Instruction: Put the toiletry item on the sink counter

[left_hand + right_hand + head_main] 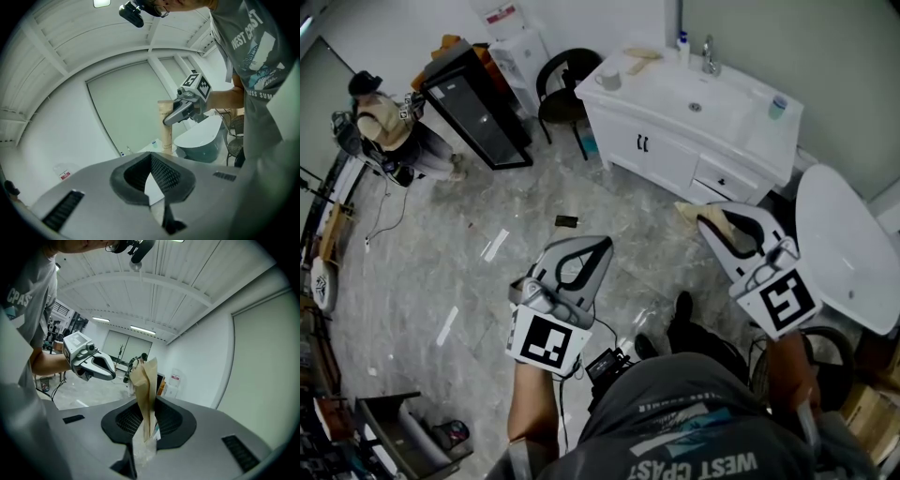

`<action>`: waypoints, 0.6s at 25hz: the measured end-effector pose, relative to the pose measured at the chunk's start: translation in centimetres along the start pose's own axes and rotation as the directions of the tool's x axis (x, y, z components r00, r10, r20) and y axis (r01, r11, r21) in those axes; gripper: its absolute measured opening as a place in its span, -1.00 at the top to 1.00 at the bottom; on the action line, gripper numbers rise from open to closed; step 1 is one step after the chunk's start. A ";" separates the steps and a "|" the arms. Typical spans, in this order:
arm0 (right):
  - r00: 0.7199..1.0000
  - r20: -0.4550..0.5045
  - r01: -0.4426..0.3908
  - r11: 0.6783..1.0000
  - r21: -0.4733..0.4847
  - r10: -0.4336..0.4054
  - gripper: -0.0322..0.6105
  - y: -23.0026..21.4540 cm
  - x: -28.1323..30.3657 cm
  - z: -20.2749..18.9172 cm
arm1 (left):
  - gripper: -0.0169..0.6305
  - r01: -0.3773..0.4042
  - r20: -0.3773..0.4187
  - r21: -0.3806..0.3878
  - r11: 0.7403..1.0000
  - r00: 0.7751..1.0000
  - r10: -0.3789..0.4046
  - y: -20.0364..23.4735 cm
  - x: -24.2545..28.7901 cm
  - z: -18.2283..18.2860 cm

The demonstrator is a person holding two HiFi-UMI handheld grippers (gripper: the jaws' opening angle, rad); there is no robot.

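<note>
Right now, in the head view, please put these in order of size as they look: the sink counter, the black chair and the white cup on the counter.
1. sink counter
2. black chair
3. white cup
All three stand close together, so nearness to the camera hardly affects the order.

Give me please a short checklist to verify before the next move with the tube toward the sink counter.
1. Tube gripped in right claw: ok.
2. Left claw empty and shut: ok.
3. Bare spot on the sink counter beside the basin: ok.
4. Right claw above the counter: not ok, it hangs over the floor.
5. Tube closed: cannot tell.
</note>
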State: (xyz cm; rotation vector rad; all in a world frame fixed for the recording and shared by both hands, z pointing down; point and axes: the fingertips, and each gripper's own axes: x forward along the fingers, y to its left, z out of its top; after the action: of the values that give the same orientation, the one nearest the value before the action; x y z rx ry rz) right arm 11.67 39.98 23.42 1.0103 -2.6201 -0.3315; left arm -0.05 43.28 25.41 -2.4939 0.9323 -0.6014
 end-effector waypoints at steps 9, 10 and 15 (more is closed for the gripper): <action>0.999 0.005 -0.044 0.999 0.022 0.044 0.64 -6.1 4.0 -2.7 | 0.94 -0.019 -0.038 -0.024 1.000 0.999 0.018 3.2 6.5 -1.2; 0.999 0.007 -0.048 0.999 0.021 0.048 0.64 -6.9 4.4 -2.8 | 0.94 -0.023 -0.042 -0.025 0.999 0.999 0.022 3.6 7.3 -1.2; 0.997 0.018 -0.074 0.997 0.009 0.074 0.64 -10.7 6.6 -3.4 | 0.94 -0.044 -0.057 -0.030 0.999 0.997 0.043 5.7 10.7 -1.4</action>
State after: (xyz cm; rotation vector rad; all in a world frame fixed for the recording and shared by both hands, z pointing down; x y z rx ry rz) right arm 14.82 27.44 24.47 0.9146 -2.6697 -0.3127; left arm 3.69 31.68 26.33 -2.4893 1.0219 -0.6502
